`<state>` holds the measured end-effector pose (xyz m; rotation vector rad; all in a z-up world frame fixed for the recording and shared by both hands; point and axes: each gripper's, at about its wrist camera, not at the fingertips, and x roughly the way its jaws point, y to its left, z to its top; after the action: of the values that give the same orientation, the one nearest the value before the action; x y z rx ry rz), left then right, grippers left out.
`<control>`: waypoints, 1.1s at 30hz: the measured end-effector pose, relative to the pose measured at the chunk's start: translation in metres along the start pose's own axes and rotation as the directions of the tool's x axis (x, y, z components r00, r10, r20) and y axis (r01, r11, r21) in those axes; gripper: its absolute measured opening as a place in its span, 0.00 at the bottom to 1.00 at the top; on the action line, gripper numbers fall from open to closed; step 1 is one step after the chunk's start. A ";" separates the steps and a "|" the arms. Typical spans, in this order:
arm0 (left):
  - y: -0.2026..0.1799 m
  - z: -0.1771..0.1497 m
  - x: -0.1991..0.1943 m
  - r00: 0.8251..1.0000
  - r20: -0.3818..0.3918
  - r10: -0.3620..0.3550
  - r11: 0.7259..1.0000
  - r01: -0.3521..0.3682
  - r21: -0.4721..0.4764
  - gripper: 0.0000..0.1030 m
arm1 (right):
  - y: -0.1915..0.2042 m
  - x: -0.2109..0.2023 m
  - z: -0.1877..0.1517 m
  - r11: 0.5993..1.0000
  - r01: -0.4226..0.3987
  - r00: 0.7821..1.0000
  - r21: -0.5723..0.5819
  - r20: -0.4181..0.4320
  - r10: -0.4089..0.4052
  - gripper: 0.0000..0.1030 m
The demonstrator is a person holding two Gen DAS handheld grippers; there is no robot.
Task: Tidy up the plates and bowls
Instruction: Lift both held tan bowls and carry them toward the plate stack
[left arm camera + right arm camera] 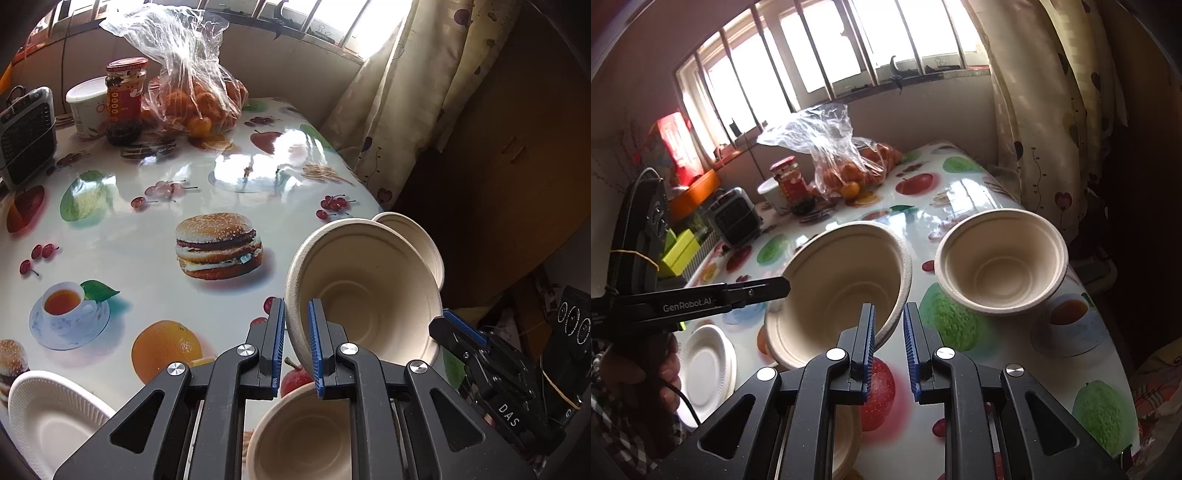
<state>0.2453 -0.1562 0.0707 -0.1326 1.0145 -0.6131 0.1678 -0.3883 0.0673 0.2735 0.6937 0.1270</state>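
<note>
Right now I have the left gripper pinching the rim of a tilted beige bowl; one blue-padded finger sits outside the wall and the other inside, and the bowl hangs lifted off the surface, its mouth tipped toward the camera. From the right wrist view I see the same bowl held at its left rim by the left gripper's black fingers, tilted above the fruit-print cloth.

My right gripper has its fingers spread with a clear gap between the pads; the lower rim of the lifted bowl lies just in front of the left pad, and I cannot tell whether it touches. In the left wrist view the right gripper shows at the bowl's right edge, close beside the rim.

A second bowl stands upright on the surface to the right of the held one. A third bowl sits directly below my left fingers, near the surface's front edge. A white ridged plate lies at the front left.

Farther back stand a red-lidded jar, a white tub, a clear bag of oranges and a small grey heater.
</note>
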 end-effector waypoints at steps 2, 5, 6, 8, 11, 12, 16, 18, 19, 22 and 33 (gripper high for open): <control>-0.001 -0.004 -0.007 1.000 0.008 -0.001 1.000 0.001 0.003 0.13 | 0.003 -0.006 -0.003 1.000 -0.003 1.000 -0.002 0.007 0.003 0.15; -0.002 -0.010 -0.016 1.000 0.019 -0.005 1.000 0.005 0.004 0.13 | 0.008 -0.015 -0.008 1.000 -0.008 1.000 -0.007 0.013 0.008 0.15; -0.002 -0.012 -0.019 1.000 0.021 -0.006 1.000 0.006 0.002 0.13 | 0.009 -0.017 -0.010 1.000 -0.012 1.000 -0.008 0.015 0.012 0.15; -0.003 -0.017 -0.025 1.000 0.026 -0.007 1.000 0.007 0.007 0.13 | 0.013 -0.024 -0.014 1.000 -0.014 1.000 -0.011 0.021 0.014 0.15; -0.004 -0.023 -0.032 0.999 0.031 -0.009 1.000 0.009 0.011 0.13 | 0.016 -0.033 -0.020 1.000 -0.016 0.999 -0.012 0.028 0.017 0.15; -0.003 -0.026 -0.034 0.999 0.032 -0.011 1.000 0.011 0.010 0.13 | 0.017 -0.035 -0.022 1.000 -0.017 0.999 -0.012 0.029 0.018 0.15; -0.003 -0.036 -0.042 0.999 0.036 -0.015 1.000 0.014 0.012 0.13 | 0.022 -0.043 -0.031 1.000 -0.021 0.999 -0.007 0.033 0.021 0.15; -0.003 -0.040 -0.045 0.999 0.038 -0.014 1.000 0.013 0.015 0.13 | 0.024 -0.045 -0.035 1.000 -0.021 0.999 -0.005 0.034 0.021 0.15; -0.002 -0.042 -0.046 0.999 0.036 -0.015 1.000 0.014 0.012 0.13 | 0.025 -0.046 -0.038 1.000 -0.022 0.999 -0.004 0.034 0.022 0.15; 0.000 -0.049 -0.050 0.999 0.036 -0.014 1.000 0.014 0.011 0.13 | 0.028 -0.051 -0.044 1.000 -0.021 0.999 -0.006 0.035 0.022 0.15; 0.003 -0.075 -0.056 1.000 0.020 -0.010 1.000 0.010 0.003 0.13 | 0.032 -0.055 -0.067 1.000 -0.023 1.000 0.012 0.016 0.023 0.15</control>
<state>0.1638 -0.1107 0.0718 -0.1407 0.9944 -0.6219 0.0820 -0.3546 0.0609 0.2940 0.6756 0.1427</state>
